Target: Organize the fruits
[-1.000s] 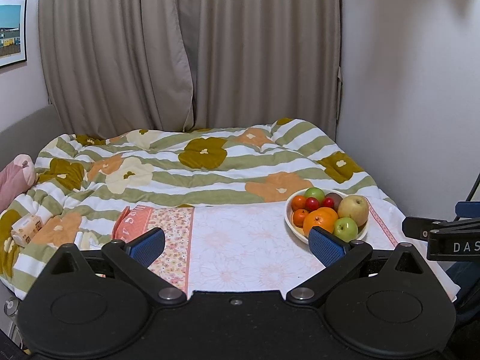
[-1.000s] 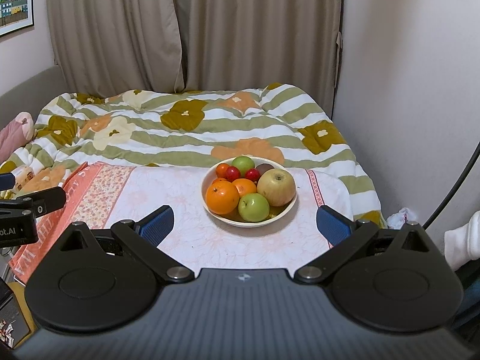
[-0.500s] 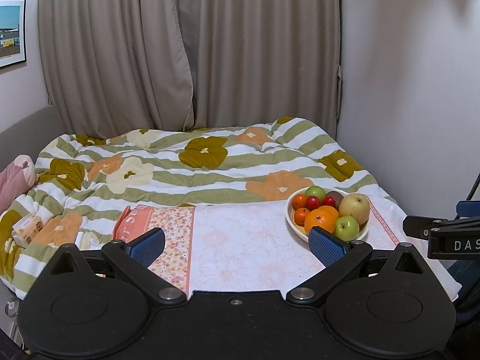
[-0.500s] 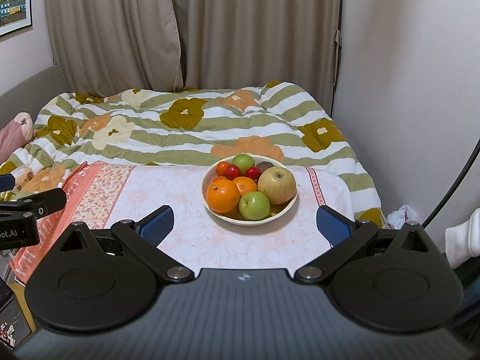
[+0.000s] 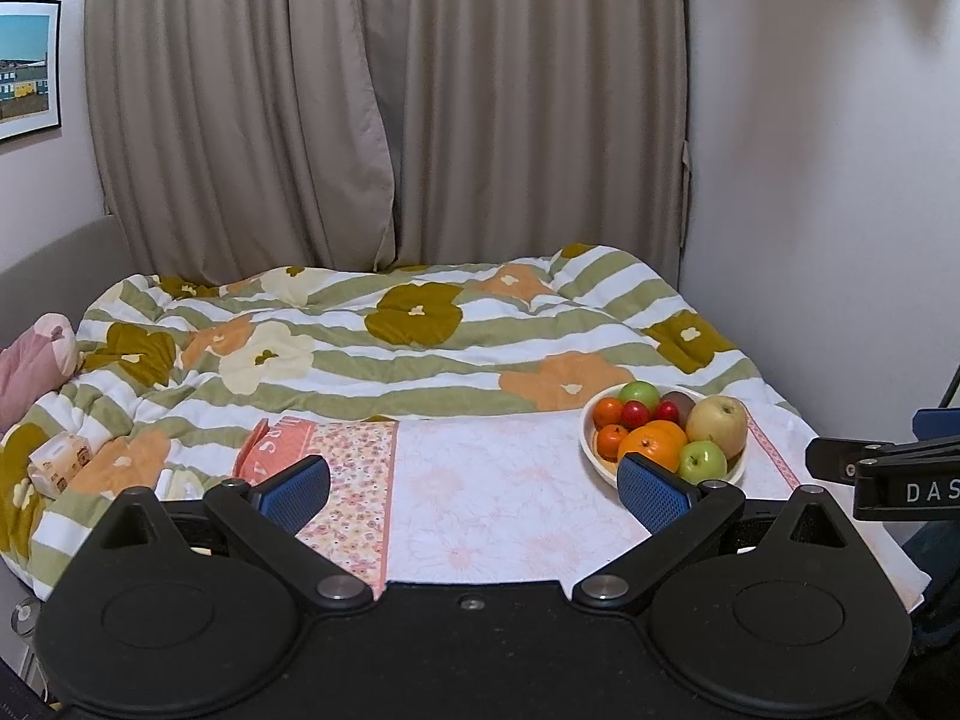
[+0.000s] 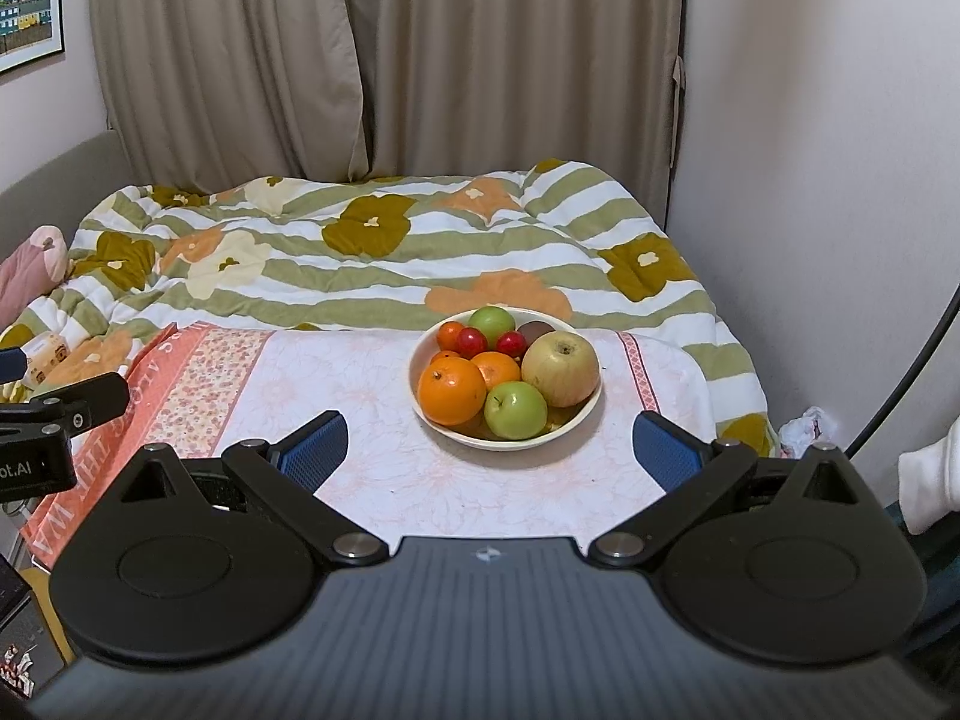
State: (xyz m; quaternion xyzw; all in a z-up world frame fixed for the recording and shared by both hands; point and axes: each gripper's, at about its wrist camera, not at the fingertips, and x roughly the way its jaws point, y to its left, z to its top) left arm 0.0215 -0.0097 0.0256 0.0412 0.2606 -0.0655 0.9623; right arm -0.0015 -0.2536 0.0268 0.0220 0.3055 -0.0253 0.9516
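A cream bowl (image 6: 433, 419) of fruit stands on a pink floral cloth (image 6: 360, 384) on the bed. It holds a large orange (image 6: 451, 390), a green apple (image 6: 515, 410), a yellow apple (image 6: 561, 369), small red fruits (image 6: 471, 341) and more behind. My right gripper (image 6: 489, 450) is open and empty, just short of the bowl. My left gripper (image 5: 474, 495) is open and empty over the cloth, with the bowl (image 5: 591, 456) behind its right finger (image 5: 654, 492).
A striped flowered duvet (image 6: 372, 240) covers the bed behind the cloth. A pink pillow (image 5: 30, 366) and a small box (image 5: 60, 459) lie at the left. Curtains (image 6: 420, 60) hang behind, and a wall (image 6: 810, 150) stands close on the right. A white sock (image 6: 930, 474) shows at far right.
Both grippers have shifted slightly; the bowl sits a little higher in both views. Both grippers stay open and empty.
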